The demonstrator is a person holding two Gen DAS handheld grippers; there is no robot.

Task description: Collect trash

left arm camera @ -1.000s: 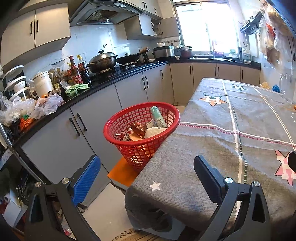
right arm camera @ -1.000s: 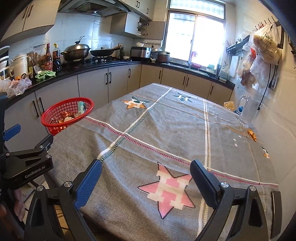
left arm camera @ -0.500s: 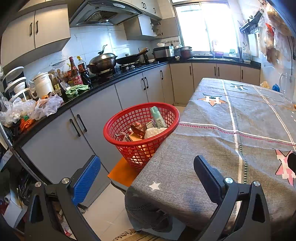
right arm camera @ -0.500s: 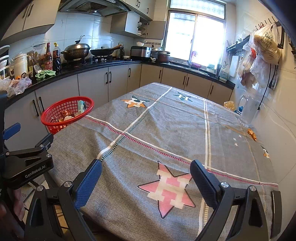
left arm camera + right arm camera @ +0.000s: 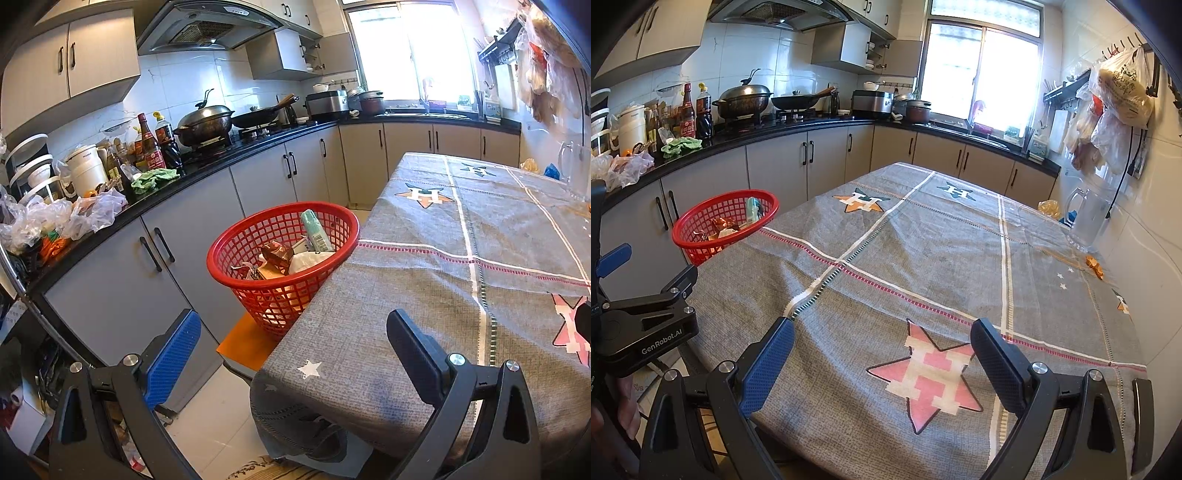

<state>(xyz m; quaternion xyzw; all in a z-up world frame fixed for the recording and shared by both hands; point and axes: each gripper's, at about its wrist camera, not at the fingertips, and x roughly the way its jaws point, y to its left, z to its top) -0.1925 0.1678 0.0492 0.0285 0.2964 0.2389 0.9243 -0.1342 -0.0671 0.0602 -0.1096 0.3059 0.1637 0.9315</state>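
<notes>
Both claws, left claw [image 5: 291,343] and right claw [image 5: 882,350], gape beside red basket [image 5: 284,236]

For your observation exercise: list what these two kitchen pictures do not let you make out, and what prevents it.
- Lower contents of the red basket, left wrist view: covered by the wrappers on top.
- Orange scrap near the wall, right wrist view: too small to identify.
- Basket's support: only an orange surface shows; the tablecloth hides the rest.

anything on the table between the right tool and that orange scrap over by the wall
No. In the right wrist view, only bare grey tablecloth with its star print lies between the open right tool and the orange scrap.
</notes>
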